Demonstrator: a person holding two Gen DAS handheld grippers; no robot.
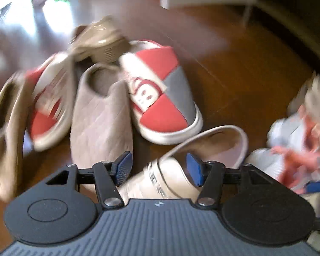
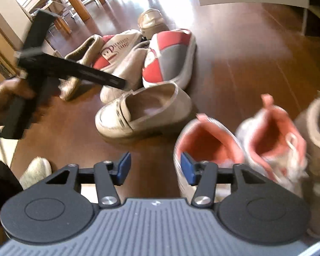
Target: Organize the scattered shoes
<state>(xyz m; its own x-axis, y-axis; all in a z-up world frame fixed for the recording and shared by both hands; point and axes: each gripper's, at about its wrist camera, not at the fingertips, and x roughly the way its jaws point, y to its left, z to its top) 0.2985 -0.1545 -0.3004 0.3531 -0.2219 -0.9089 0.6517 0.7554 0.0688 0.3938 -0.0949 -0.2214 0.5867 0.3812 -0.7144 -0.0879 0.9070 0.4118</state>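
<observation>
1. We note heavy motion blur at the left and right edges of the left wrist view; the tan shoe (image 1: 4, 128) at the far left and the grey-and-pink sneakers (image 1: 296, 149) at the right show no clear outline there.
2. In the right wrist view, the left hand (image 2: 4, 100) is smeared and cut off by the frame edge.
3. We see the left gripper (image 1: 157, 168) with its jaws moderately apart. The cream loafer (image 1: 181, 166) lies below and between them; we cannot tell whether the pads touch it.
4. We see the right gripper (image 2: 154, 168) with its jaws moderately apart over bare wood floor (image 2: 245, 68). Nothing sits between them; the nearer sneaker (image 2: 204, 145) lies just beside the right pad.
5. The red-and-grey slipper (image 1: 166, 98) and the beige quilted slipper (image 1: 100, 123) lie piled mid-floor.
6. Both grippers point steeply down at the floor.
</observation>
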